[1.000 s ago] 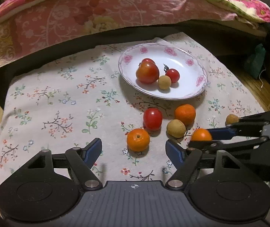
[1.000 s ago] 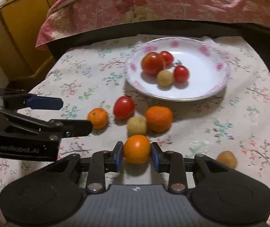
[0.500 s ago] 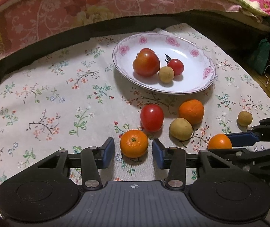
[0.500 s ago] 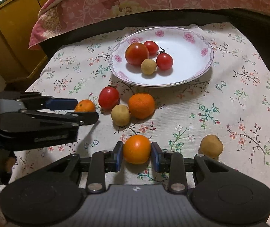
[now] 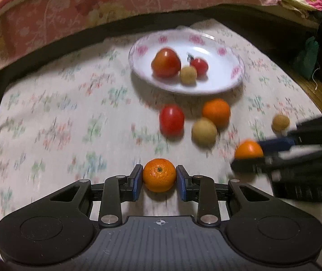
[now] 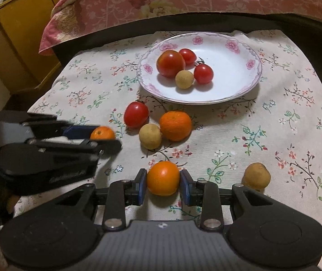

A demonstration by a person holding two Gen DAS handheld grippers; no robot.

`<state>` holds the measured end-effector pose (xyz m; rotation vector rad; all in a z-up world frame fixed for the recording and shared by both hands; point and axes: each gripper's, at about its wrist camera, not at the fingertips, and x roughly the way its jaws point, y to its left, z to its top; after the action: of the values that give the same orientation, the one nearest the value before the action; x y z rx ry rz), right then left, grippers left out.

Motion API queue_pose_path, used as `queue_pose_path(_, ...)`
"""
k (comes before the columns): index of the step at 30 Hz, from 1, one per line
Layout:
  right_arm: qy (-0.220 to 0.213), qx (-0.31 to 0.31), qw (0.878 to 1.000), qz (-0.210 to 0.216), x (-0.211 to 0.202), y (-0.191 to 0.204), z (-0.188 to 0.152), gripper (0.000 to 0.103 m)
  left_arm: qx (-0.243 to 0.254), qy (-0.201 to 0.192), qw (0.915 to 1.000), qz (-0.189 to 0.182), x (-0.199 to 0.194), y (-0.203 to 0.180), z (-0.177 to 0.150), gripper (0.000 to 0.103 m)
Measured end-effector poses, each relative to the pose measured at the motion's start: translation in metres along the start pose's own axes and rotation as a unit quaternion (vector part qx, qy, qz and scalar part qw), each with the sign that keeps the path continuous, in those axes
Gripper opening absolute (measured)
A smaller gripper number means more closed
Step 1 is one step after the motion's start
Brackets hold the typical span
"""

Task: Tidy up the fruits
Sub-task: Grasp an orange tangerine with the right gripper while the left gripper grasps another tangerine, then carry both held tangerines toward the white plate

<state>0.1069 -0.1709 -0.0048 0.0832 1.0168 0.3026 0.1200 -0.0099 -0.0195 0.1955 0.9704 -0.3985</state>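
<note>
My left gripper [image 5: 159, 179] is shut on a small orange [image 5: 159, 178] low over the floral cloth [image 5: 54, 122]. My right gripper [image 6: 163, 179] is shut on another orange [image 6: 163, 178]. A white flowered plate [image 6: 233, 85] at the back holds a large tomato [image 6: 170, 63], two cherry tomatoes and a tan round fruit [image 6: 184, 79]. On the cloth before the plate lie a red tomato [image 6: 136, 114], an orange [image 6: 175, 125] and a tan fruit [image 6: 150, 136]. Another tan fruit [image 6: 257, 176] lies at the right. The left view is blurred.
A pink quilted bed edge [image 6: 161, 4] runs along the back. A yellow wooden cabinet [image 6: 14, 45] stands at the left. A green bag [image 5: 307, 56] sits on the floor at the right. The cloth's edges drop off on both sides.
My left gripper has moved forward and closed on the small orange. My right gripper still holds its orange and has drawn back a little from the plate.
</note>
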Motion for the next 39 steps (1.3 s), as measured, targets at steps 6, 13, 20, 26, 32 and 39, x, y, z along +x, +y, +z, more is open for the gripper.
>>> queue_pose_path(6,0.009,-0.033,0.999,0.003,0.003,0.011,-0.007,0.031,-0.013,0.008,0.9999,0.001,-0.015,-0.003,-0.023,0.040)
queue_pose_path(13,0.002,-0.047,0.999,0.003,0.003,0.012,-0.008,0.032,-0.004,0.003,1.0000,-0.007,-0.012,-0.006,-0.021,0.054)
queue_pose_path(20,0.004,-0.066,0.998,0.010,0.003,0.014,-0.009,0.045,0.009,0.003,0.9999,0.009,-0.012,-0.002,-0.026,0.071)
queue_pose_path(26,0.000,-0.064,0.998,0.009,0.002,0.012,-0.009,0.045,0.004,0.004,1.0000,0.004,-0.012,0.000,-0.024,0.071)
queue_pose_path(32,-0.004,-0.074,0.997,0.003,0.002,0.014,-0.010,0.043,0.014,0.002,0.9999,0.003,-0.012,-0.006,-0.024,0.062)
queue_pose_path(39,-0.004,-0.089,0.996,-0.015,0.003,0.019,-0.010,0.035,0.016,0.002,0.9999,-0.001,-0.011,-0.009,-0.021,0.052)
